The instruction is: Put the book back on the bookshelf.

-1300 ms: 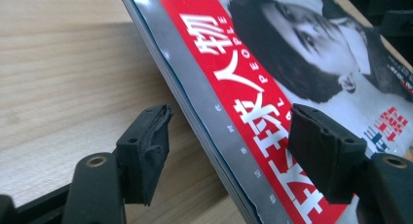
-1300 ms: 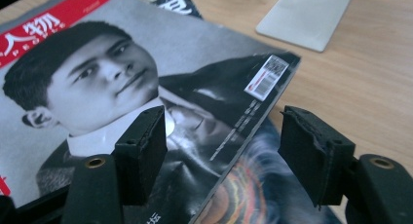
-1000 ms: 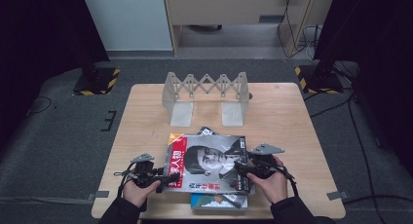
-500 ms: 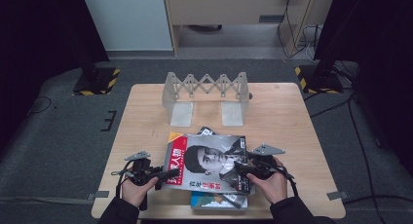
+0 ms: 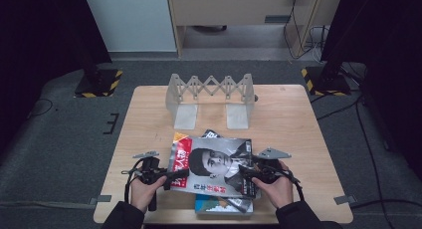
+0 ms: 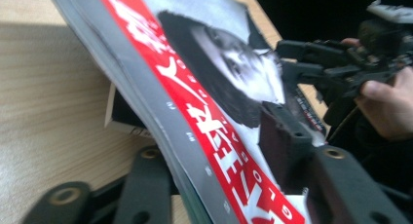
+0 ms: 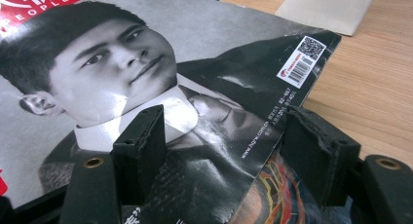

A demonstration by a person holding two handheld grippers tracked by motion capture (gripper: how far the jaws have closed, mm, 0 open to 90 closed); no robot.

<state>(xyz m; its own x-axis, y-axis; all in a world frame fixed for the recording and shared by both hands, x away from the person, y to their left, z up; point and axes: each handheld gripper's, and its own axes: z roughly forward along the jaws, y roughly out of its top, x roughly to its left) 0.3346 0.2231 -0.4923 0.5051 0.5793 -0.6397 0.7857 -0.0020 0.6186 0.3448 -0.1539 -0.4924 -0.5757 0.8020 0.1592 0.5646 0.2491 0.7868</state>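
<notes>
magazine (image 5: 211, 164) — near edge of table (image 5: 298, 119), atop other magazines, left side lifted | left gripper (image 5: 171, 178) — clenched on its red spine edge | right gripper (image 5: 247, 173) — jaws spread over its right edge, released | folding rack (image 5: 211, 92) well behind

Grey magazine (image 5: 211, 164) cover with a red band, white letters and a black-and-white face. Black grippers. Pale wooden worktop (image 5: 293, 124). Light grey rack (image 5: 211, 89). Blue book (image 5: 219, 205) underneath.
</notes>
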